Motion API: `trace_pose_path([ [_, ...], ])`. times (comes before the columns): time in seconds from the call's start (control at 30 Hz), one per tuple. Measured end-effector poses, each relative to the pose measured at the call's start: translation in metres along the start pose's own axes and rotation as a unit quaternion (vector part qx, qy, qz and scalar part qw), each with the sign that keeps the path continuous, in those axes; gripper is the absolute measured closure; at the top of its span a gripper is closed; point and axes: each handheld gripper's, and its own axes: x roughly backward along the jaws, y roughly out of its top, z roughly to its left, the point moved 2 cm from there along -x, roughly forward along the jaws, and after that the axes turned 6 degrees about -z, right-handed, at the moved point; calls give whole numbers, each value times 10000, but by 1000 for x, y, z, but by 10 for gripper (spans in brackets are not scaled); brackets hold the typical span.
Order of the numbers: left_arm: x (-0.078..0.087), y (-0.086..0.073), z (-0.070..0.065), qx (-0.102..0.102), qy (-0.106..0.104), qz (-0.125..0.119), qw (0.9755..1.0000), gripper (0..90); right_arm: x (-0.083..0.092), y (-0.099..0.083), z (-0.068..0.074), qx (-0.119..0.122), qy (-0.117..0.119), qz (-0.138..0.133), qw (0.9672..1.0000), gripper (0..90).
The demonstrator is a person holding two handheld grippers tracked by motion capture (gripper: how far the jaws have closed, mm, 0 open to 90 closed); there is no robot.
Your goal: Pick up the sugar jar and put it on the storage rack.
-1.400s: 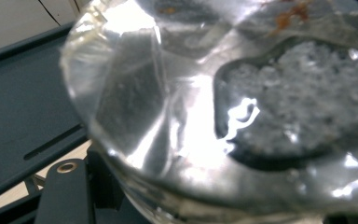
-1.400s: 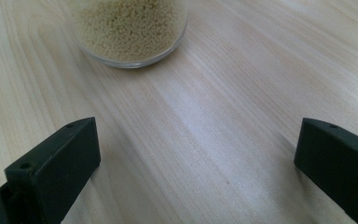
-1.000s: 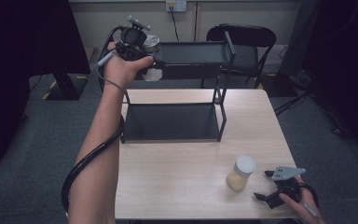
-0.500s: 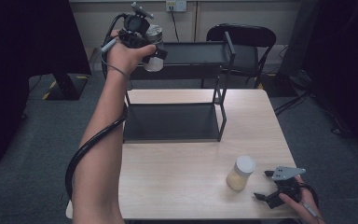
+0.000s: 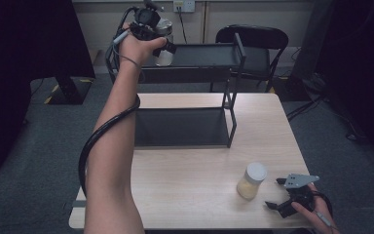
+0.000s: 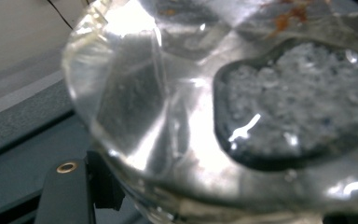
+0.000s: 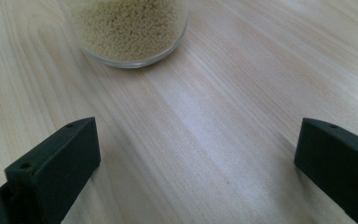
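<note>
Hand-held gripper, left [image 5: 159, 43]: your raised hand carries it at about 11 o'clock in the high view, clamped on a clear glass jar [image 5: 164, 41] with a pale lid. You hold that jar over the left end of the rack's top shelf [image 5: 202, 54], not set down as far as can be seen. In the left gripper view the clear glass jar [image 6: 214, 116] sits close to the lens, tilted, with white grainy contents pooled to one side.

Hand-held gripper, right [image 5: 276, 193]: low at 5 o'clock on the worktop [image 5: 195, 170], jaws spread wide and empty. A second jar [image 5: 251, 181], filled with yellowish grains and capped white, stands just beside it at its 10 o'clock, apart from the jaws. In the right gripper view this grain jar [image 7: 130, 28] stands at 12 o'clock between and beyond the two fingers [image 7: 56, 163].

Rack: black two-tier frame at the far half of the worktop, lower shelf [image 5: 180, 127] bare.

Hazards, as judged:
- Smooth glass in a two-point hold; any slackening at that height risks a drop onto the shelf or floor.
- Jar tilted; released so, it may topple or roll off the shelf's left edge.
- Your trailing cable [image 5: 95, 146] hangs beside the rack; a snag could jerk the jar.
</note>
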Motion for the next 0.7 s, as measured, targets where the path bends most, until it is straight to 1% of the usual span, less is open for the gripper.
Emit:
trace_pose_path([
  [0.03, 0, 0, 0, 0, 0, 0, 10000, 310, 0, 0, 0, 0, 0, 0, 10000, 0],
  [0.13, -9, 4, 2, 8, 25, 9, 10000, 310, 0, 0, 0, 1, 0, 0, 10000, 0],
  [0.2, -12, 5, 3, 14, 14, 34, 10000, 310, 0, 0, 0, 1, 1, -1, 10000, 0],
  [0.3, -20, 4, 4, 19, 23, 39, 10000, 310, 0, 0, 0, 1, 0, -1, 10000, 0],
  [0.37, -28, 3, 6, 60, 4, 58, 10000, 310, 0, 0, 0, 1, 1, -1, 10000, 0],
  [0.67, -39, 0, 9, 66, 24, 66, 10000, 310, 0, 0, 0, -1, 1, -1, 10000, 0],
  [0.7, -39, -1, 9, 85, 23, 32, 10000, 309, 0, 0, 0, 0, 1, -1, 10000, 0],
])
